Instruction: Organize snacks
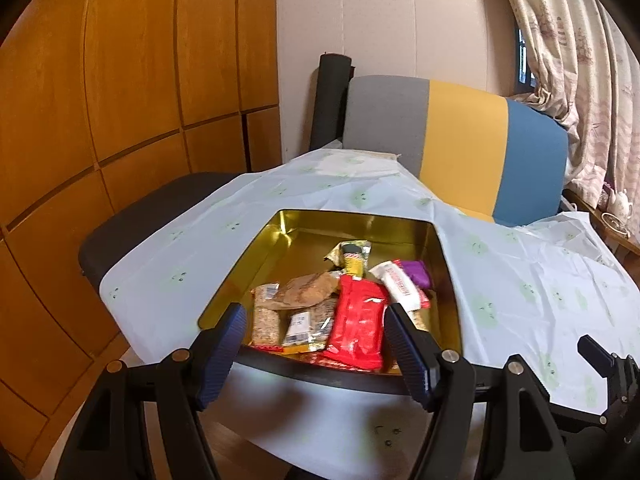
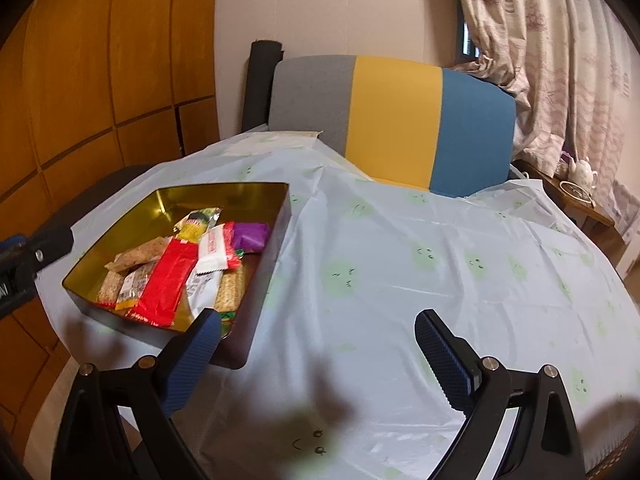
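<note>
While both tools hang above the near edge of the table, neither carries anything. Nearest, the left gripper [image 1: 316, 332] points down over the near rim of the gold tin [image 1: 360, 222], its jaws standing wide apart with nothing pressed between the blue pads [image 1: 406, 344]; the red packet [image 1: 356, 320] shows in the gap but lies loose inside the tin. To its right, the right gripper [image 2: 318, 344] hovers over bare tablecloth [image 2: 400, 260], jaws likewise spread and empty; its left finger overlaps the tin's near corner in the right wrist view, and contact cannot be confirmed.

Inside the tin the snacks sit heaped toward the near side: the red packet on top, a grain bar [image 1: 265, 316] at its left, a white-and-red wrapper [image 1: 400, 284] at its right, then a brown crispbread pack [image 1: 308, 290], a yellow-and-green sachet [image 1: 354, 258] and a purple packet [image 1: 416, 272] farther in. The far half of the tin floor is bare. No snack lies outside on the cloth, so the gathering looks largely done.

Beyond the table stands a grey, yellow and blue chair back [image 1: 456, 136], with wooden panelling [image 1: 120, 100] at left and a curtain [image 1: 580, 60] at right
</note>
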A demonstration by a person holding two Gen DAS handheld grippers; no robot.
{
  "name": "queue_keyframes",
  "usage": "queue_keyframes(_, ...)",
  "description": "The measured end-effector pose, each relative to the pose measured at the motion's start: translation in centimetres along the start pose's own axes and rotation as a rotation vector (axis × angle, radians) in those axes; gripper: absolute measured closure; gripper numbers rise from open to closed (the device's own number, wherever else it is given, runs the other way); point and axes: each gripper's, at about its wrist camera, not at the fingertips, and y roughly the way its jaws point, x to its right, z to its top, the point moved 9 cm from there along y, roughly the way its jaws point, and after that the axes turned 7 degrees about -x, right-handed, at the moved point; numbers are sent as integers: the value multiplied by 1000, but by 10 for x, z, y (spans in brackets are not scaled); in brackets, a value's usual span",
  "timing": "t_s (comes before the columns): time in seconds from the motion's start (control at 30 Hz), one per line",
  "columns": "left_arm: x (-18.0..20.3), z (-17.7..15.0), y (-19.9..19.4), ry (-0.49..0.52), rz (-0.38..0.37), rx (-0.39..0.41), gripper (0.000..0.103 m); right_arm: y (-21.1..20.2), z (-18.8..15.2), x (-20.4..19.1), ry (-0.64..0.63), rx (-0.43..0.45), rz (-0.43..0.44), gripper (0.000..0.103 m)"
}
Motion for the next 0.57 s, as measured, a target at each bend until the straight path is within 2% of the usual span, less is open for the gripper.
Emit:
queue_keyframes(0.37,-9,-3,3,-40,-32,-9,31,3,-4,-14,-52,-9,-1,5)
queue_keyframes(0.57,-15,0,1,-52,-18,11,32,8,-9,-14,-49,-25,4,5)
